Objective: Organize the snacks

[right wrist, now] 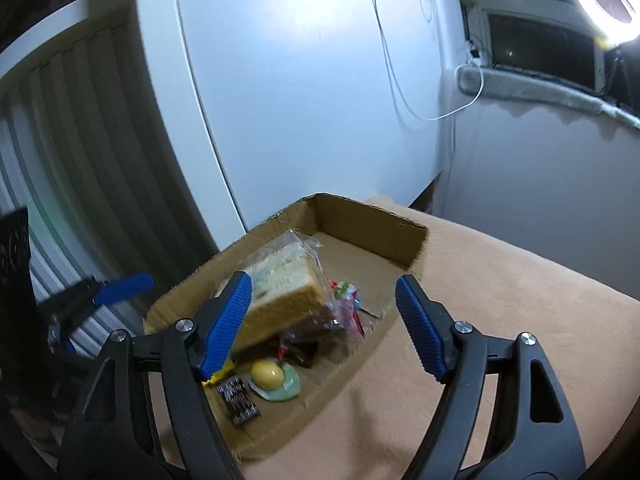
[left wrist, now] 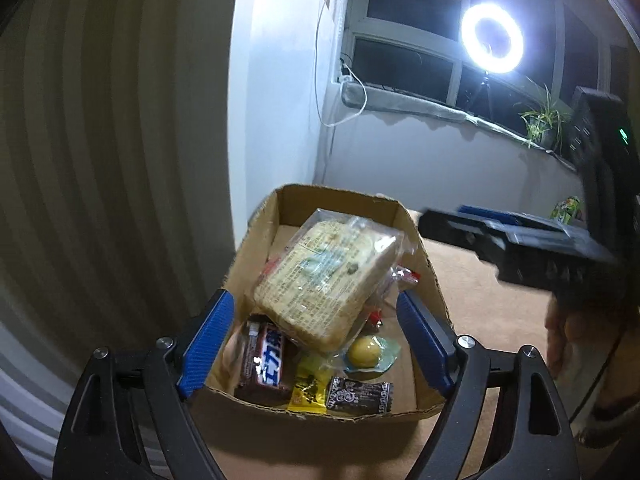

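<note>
A shallow cardboard box sits on a tan cloth surface. Inside lie a wrapped bread slice, a brown chocolate bar, a yellow packet, a dark patterned packet, a yellow ball in green wrap and red-wrapped sweets. My left gripper is open and empty over the box's near end. My right gripper is open and empty above the box; it also shows in the left wrist view.
The tan cloth covers the surface to the right of the box. A white wall panel stands behind. A ring light and a potted plant are on the windowsill. A green packet lies far right.
</note>
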Motion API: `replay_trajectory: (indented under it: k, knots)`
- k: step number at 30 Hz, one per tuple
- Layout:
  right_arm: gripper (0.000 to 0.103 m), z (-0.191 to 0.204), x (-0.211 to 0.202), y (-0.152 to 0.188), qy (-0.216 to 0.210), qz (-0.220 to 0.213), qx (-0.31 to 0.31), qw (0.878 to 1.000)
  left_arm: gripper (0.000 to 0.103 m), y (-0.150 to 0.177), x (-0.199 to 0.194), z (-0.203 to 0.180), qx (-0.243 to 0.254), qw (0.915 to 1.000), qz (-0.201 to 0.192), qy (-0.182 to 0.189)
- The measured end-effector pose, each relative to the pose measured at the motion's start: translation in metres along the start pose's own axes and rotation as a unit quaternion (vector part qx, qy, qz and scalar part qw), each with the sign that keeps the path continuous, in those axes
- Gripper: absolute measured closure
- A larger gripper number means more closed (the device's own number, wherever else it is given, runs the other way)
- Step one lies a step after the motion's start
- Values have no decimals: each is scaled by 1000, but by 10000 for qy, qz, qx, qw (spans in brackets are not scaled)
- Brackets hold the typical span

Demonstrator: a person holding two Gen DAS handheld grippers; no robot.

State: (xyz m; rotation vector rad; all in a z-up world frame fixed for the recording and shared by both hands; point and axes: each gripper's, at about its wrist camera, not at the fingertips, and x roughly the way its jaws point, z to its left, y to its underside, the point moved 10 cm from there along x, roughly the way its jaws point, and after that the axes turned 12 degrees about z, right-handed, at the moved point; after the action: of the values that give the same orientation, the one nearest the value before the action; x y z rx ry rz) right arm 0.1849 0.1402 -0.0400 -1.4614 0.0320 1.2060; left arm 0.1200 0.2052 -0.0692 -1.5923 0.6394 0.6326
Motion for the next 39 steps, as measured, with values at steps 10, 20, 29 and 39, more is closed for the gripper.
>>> replay_trajectory:
  k: [10,20,29,39]
  knots:
    - [0,-24,-42,17,800,-558,135,9951,1,3,-11,-4,126,9996,-78,-223]
    - [0,-71,-81,59,1640,-729,710,9812,0,1,-19,-28,140,9997,-199,-80]
    - [0,-106,-122,94,2076,-823,1108,9684,0,4,-24,-60,80,9995,-291,-20]
    - [0,-139,-163,129,2461,-910,1406,9547,0,14,-23,-125,509,9983,-239,171]
